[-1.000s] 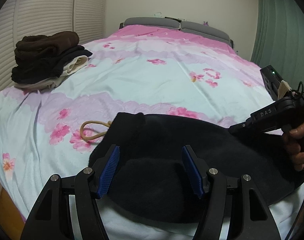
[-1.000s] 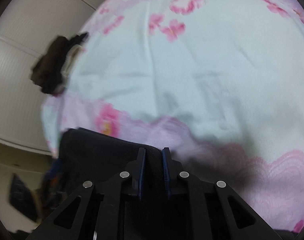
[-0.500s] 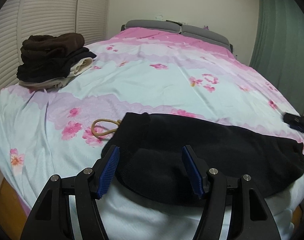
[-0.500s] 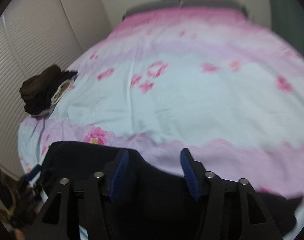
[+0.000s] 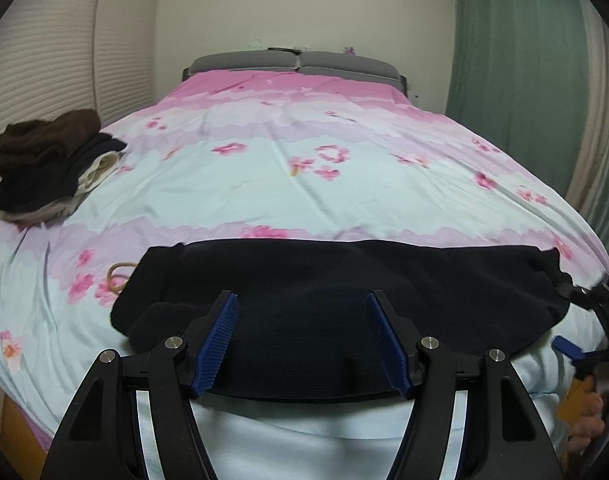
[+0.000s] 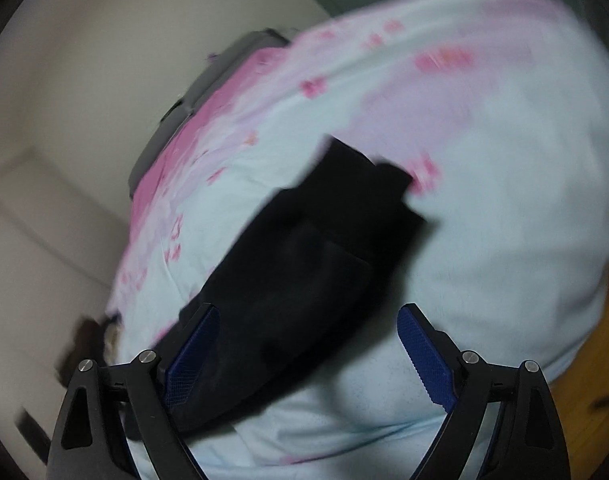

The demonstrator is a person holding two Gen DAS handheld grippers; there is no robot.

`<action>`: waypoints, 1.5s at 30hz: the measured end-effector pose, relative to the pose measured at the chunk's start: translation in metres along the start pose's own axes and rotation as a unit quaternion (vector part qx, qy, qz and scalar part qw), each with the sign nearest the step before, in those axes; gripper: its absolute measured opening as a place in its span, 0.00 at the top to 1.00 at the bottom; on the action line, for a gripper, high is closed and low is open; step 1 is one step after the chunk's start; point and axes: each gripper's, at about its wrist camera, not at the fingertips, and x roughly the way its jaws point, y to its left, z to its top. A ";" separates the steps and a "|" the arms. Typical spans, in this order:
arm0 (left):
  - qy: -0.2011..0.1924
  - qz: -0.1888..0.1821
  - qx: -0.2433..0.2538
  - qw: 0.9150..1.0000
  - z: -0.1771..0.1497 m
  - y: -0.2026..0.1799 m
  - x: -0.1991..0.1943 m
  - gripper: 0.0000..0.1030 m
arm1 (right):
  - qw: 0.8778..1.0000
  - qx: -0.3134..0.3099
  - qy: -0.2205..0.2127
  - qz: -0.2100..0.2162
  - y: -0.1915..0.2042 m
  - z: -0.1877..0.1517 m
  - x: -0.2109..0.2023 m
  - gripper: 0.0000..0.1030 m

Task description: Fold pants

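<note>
Released from the cloth it pinched a second ago, the right gripper [image 6: 308,354] now has its jaws spread wide and holds nothing, with the black pants [image 5: 344,304] lying partly between its blue pads [image 6: 422,354]. From the left wrist view this gripper appears at the far right edge, by one end of the garment. The left gripper [image 5: 304,346] is unchanged: jaws wide apart, empty, positioned above the near edge of the pants. The pants lie flat across the near end of the bed [image 5: 304,184] as one long dark band (fine ribbed texture, folded lengthwise), with a rounded bulge along the near edge. A tan drawstring loop [image 5: 118,278] protrudes from the left end onto the floral cover. A stack of folded dark and cream clothes [image 5: 44,164] rests at the left edge of the bed, well apart from the pants. The right wrist view is motion-blurred, so fabric detail there cannot be determined.
</note>
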 end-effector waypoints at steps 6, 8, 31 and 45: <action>0.004 0.001 0.000 1.000 -0.004 -0.007 -0.001 0.35 | 0.994 0.064 0.001 0.083 -0.018 0.008 0.033 0.11; 0.008 0.002 -0.003 1.000 -0.005 -0.007 0.000 0.35 | 0.994 0.061 0.009 0.085 -0.017 0.009 0.048 0.11; -0.022 0.069 -0.056 0.996 0.011 0.088 -0.053 0.32 | 0.908 -0.383 -0.167 -0.039 0.214 -0.059 -0.004 0.74; -0.029 0.169 -0.099 0.980 -0.008 0.187 -0.089 0.26 | 0.704 -0.691 -0.154 -0.061 0.315 -0.260 0.051 0.76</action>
